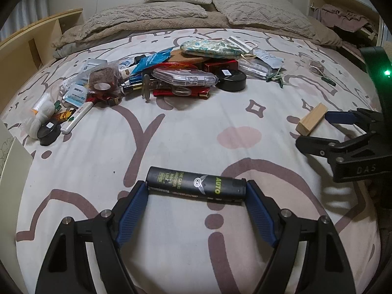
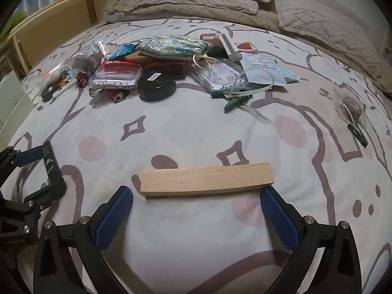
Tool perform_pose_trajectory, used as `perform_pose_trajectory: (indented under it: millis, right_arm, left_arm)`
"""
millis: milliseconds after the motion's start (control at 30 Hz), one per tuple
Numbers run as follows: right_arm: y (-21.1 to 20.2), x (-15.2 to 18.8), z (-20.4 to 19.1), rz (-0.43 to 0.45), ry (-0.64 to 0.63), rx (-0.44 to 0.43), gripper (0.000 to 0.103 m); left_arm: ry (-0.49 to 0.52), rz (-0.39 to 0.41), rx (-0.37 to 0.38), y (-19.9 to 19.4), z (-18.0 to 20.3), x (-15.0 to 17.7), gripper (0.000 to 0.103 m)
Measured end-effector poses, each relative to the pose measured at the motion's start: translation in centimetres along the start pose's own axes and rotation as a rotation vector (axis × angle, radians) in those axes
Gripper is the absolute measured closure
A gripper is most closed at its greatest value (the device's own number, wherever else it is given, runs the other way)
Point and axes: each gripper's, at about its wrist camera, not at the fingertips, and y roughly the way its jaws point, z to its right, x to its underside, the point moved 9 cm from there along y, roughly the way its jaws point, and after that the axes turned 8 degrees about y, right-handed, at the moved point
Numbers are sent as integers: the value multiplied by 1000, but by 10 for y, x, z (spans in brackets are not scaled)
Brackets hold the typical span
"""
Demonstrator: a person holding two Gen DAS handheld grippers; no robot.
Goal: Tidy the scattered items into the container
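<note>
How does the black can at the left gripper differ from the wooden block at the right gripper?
The black can is a round cylinder with printed lettering; the wooden block is a plain, pale, square-edged bar. The can spans the left gripper with both fingers at its ends; the block lies just beyond the right gripper, a gap showing at the left finger. Both lie flat, crosswise, on the bedsheet.

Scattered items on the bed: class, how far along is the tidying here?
Done: nothing visible; no container shows. In hand: left gripper holds the black tube end to end; right gripper brackets the wooden block, grip unclear. Left: the pile.
</note>
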Motion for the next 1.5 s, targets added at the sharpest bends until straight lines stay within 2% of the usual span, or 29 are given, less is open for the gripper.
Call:
perform_pose_trajectory:
  millis: [133,333,500,567,667,800,833,867,900,933,1033,1100,1200,1500]
  right_arm:
    - [0,0,1,2,7,-4,0]
    - [-1,0,0,14,12,34,1]
    - [-10,-3,-8,52,15,27,43]
    - [-12,-2,-12,59,7,34,52]
    - [-13,-1,-17,60,-9,47,55]
    - [-16,-1,-10,58,33,-5,53]
    - [-16,0,-7,52,43,-21,42]
    - [-16,1,-3,42,49,-31,18]
    - [-17,3,0,31,44,-31,3]
    - [-17,5,2,22,23,-24,0]
    - [-14,10,10,9,-65,-2,0]
    - [-13,10,18,-2,-38,-67,0]
    - [-10,2,25,2,-27,-98,0]
    - [3,-10,10,-24,-169,-134,0]
  left_arm:
    - [0,0,0,0,0,0,23]
    - [0,-1,0,0,0,0,23]
    - [-4,-2,5,-1,1,0,23]
    - [-1,-3,5,-1,1,0,23]
    - [-2,-3,8,-2,2,0,23]
    - [-3,-4,13,-3,2,1,23]
    - [-2,-4,13,-3,1,1,23]
    - [-2,-4,13,-3,1,1,23]
    - [-2,-5,12,-3,2,1,23]
    - [-2,-5,12,-3,1,2,23]
    - [-1,-6,12,-3,1,2,23]
    - [-3,-6,13,-3,1,2,23]
    - [-2,-7,12,-3,1,3,23]
    - [-1,-7,13,-2,1,3,23]
